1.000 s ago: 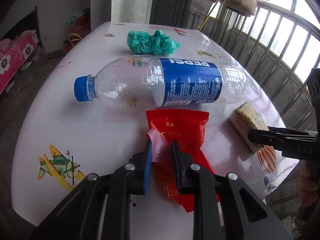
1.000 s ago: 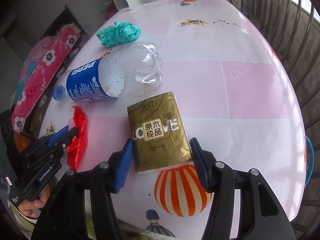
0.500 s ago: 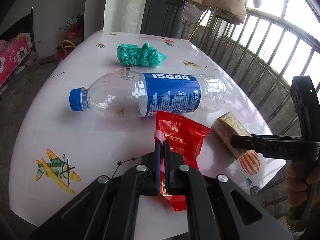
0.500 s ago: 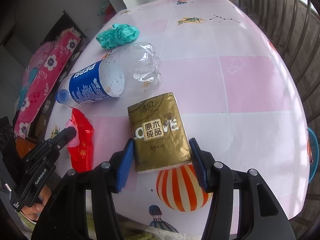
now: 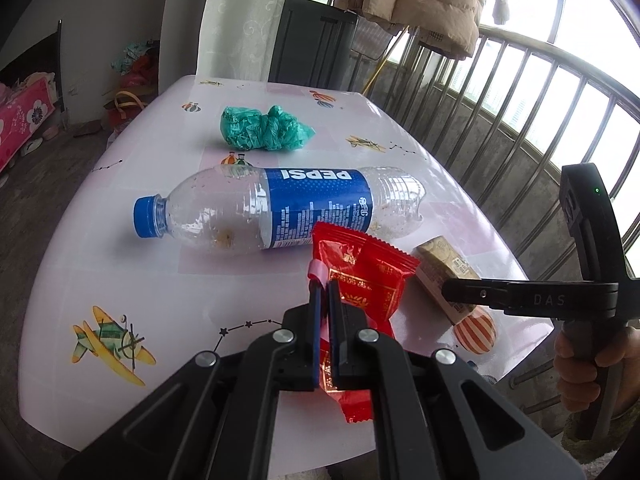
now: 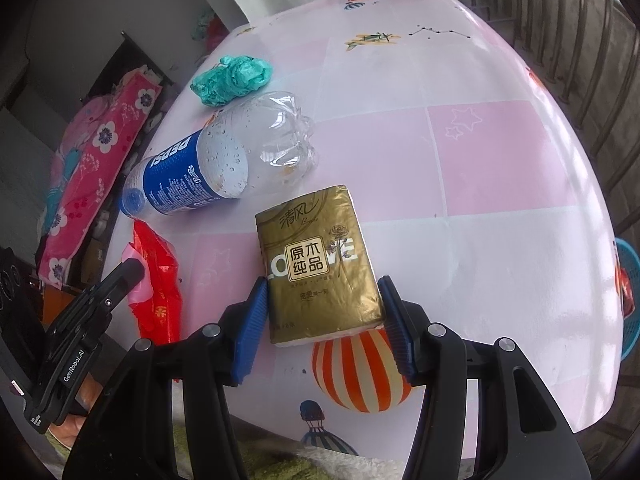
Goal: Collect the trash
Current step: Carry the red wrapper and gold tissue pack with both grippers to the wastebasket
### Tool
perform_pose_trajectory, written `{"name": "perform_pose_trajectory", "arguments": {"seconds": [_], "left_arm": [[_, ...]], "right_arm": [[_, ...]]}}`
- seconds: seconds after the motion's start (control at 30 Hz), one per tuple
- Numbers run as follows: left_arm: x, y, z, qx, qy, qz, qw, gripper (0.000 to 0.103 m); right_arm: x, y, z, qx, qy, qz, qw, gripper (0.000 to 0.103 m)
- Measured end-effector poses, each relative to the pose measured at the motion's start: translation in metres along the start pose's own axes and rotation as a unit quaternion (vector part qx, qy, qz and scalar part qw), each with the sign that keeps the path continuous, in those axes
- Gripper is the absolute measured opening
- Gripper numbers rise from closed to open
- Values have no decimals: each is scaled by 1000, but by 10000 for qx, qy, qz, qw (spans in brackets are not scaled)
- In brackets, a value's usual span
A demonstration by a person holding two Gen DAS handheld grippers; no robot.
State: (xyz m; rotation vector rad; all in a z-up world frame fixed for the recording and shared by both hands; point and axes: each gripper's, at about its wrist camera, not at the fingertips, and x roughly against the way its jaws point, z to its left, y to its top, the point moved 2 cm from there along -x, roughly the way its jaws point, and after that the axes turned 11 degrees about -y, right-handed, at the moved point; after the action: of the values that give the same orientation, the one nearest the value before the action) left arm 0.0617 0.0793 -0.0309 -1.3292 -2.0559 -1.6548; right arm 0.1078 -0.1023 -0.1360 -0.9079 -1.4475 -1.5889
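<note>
Trash lay spread over the pink-and-white counter (image 5: 120,240), and you had two pieces of it at your tools. Your left tool (image 5: 325,292) had its jaws closed on the near edge of the red snack wrapper (image 5: 368,276); the blue pads pinched the film flat between them, and most of the wrapper hung free beyond the jaws, just in front of the bottle. Your right tool (image 6: 322,316) stood half spread around the gold tissue pack (image 6: 320,260). Its blue pads flanked the pack's near end on both sides and lay against or just beside its edges; whether they pressed on it could not be told. The pack lay flat on the counter, its near end over a printed striped balloon.

The clear Pepsi bottle (image 5: 280,208) lay on its side across the middle of the counter, blue cap toward the left in the left wrist view, base near the tissue pack. The crumpled green plastic bag (image 5: 264,128) sat beyond the bottle, apart from it. Your right hand (image 5: 592,360) gripped the handle of the right tool at the counter's edge, next to the metal railing (image 5: 520,120).
</note>
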Motion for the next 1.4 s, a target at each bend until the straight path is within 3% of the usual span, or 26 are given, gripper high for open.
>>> {"name": "perform_pose_trajectory", "arguments": {"seconds": [0.47, 0.6, 0.8, 0.9, 1.1, 1.27, 1.4], "left_arm": [[9, 1, 0, 62, -46, -155, 9999, 3], [22, 8, -7, 119, -287, -277, 9991, 3], [32, 28, -39, -122, -908, -375, 9951, 3], [26, 43, -64, -391, -1280, -308, 9905, 3], [-13, 75, -135, -914, -2060, 106, 9742, 3], [-68, 85, -203, -1207, -2551, 777, 9562, 3], [-123, 84, -260, -1502, -2643, 1325, 9434, 3]], "right_arm": [[10, 0, -5, -55, 314, -65, 9995, 51], [29, 2, -19, -241, 385, -280, 9986, 51], [82, -2, -75, -964, 261, -1006, 9899, 51], [110, -11, -122, -1579, 5, -1413, 9773, 51], [155, -50, -224, -2950, -492, -2031, 9324, 51], [155, -85, -279, -3778, -680, -2128, 8985, 52], [130, -102, -309, -4284, -720, -1956, 8792, 52]]}}
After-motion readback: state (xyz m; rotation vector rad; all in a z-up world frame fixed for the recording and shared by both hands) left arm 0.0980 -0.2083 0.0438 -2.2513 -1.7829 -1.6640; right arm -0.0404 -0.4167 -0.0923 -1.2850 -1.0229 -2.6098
